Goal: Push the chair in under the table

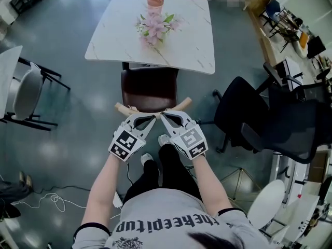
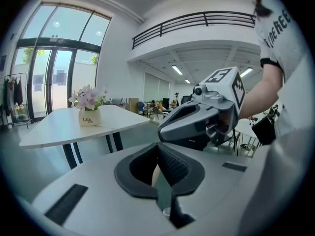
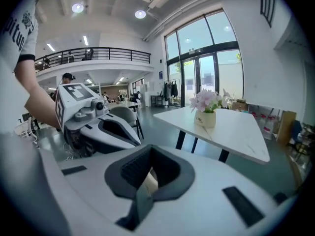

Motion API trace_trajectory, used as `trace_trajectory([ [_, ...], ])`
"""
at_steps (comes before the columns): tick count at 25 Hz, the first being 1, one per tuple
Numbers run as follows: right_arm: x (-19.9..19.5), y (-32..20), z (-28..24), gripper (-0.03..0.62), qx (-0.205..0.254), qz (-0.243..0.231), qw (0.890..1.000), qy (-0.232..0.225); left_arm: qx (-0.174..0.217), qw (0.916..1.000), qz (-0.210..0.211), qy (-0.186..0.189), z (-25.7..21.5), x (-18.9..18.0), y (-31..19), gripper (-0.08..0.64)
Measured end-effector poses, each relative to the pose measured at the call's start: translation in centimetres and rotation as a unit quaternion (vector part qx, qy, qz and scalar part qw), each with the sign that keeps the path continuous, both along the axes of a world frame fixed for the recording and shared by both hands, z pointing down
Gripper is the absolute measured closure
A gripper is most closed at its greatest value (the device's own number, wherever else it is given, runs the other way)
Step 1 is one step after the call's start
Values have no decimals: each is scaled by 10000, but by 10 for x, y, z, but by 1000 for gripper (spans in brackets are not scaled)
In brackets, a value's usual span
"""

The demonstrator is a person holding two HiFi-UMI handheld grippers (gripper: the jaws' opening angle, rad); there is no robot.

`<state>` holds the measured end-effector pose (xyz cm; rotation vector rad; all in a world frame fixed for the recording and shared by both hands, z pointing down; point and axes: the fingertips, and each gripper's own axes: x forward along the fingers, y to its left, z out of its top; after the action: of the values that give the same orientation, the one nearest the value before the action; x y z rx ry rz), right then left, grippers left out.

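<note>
**Head view: chair half under the surface, both jaws closed**

We see the chair [image 1: 149,90] with its dark seat partly tucked beneath the near edge of the white marble surface [image 1: 197,35]. Its wooden backrest [image 1: 122,108] faces us. The left gripper [image 1: 151,118] and right gripper [image 1: 163,116] meet tip to tip over the backrest's middle. Both pairs of jaws are pressed together with nothing clamped.

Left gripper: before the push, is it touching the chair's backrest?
Touching: the left gripper view shows the left gripper shut on the backrest's tan wood.
</note>
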<state>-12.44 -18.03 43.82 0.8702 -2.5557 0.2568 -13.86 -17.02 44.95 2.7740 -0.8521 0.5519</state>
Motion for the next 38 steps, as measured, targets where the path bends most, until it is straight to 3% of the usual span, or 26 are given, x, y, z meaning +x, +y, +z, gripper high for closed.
trace_trajectory([
  [4,-5,12,-39,581,216,29,9990,-385,145,9989,-61,432,-38,7,9,545],
  [14,-7,33,-123,581,752,136,9892,-1254,638,9913,-295,1110,-121,1,27,545],
  [28,-13,63,-198,581,1396,-135,9746,-1746,1368,9773,-677,1467,-203,-12,49,545],
  [38,-14,76,-215,581,1504,-201,9701,-1892,1704,9725,-771,1385,-227,-12,65,545],
])
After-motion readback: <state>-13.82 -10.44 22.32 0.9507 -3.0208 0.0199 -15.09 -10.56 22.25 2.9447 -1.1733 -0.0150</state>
